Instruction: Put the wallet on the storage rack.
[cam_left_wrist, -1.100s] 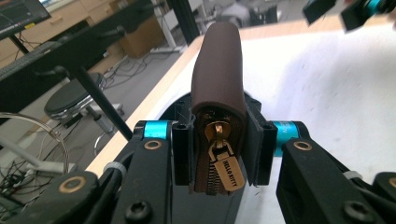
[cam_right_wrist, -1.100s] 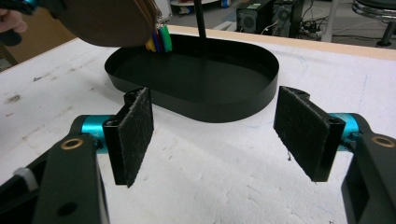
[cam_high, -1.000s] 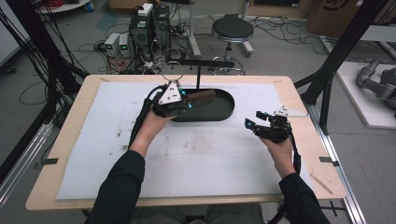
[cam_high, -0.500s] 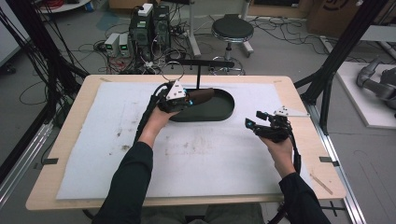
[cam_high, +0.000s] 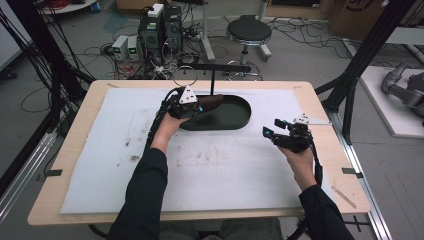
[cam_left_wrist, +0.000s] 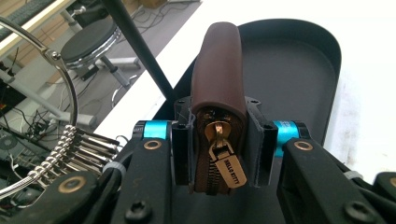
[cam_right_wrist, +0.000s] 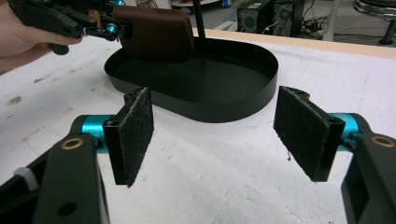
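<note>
A brown leather zip pouch (cam_left_wrist: 219, 93) with a gold zipper pull is clamped between the pads of my left gripper (cam_left_wrist: 219, 149). It hangs over the left end of the black oval tray (cam_high: 227, 117), just above the tray floor (cam_left_wrist: 285, 74). In the high view the left gripper (cam_high: 197, 106) sits at the tray's left rim with the pouch (cam_high: 210, 102) pointing right. In the right gripper view the pouch (cam_right_wrist: 156, 32) hovers above the tray (cam_right_wrist: 219, 84). My right gripper (cam_right_wrist: 217, 133) stands open above the white mat, nothing between its pads, to the right of the tray (cam_high: 272, 134).
A thin black stand (cam_high: 212, 80) with a crossbar rises just behind the tray. A ring of metal keys or rods (cam_left_wrist: 60, 144) hangs by the left gripper. The white mat (cam_high: 215, 160) covers the wooden table (cam_high: 345, 175). A stool (cam_high: 248, 32) and computers stand beyond the far edge.
My left hand has carried the pouch to the right and lower, over the tray's left end. The right gripper has stayed where it was.
</note>
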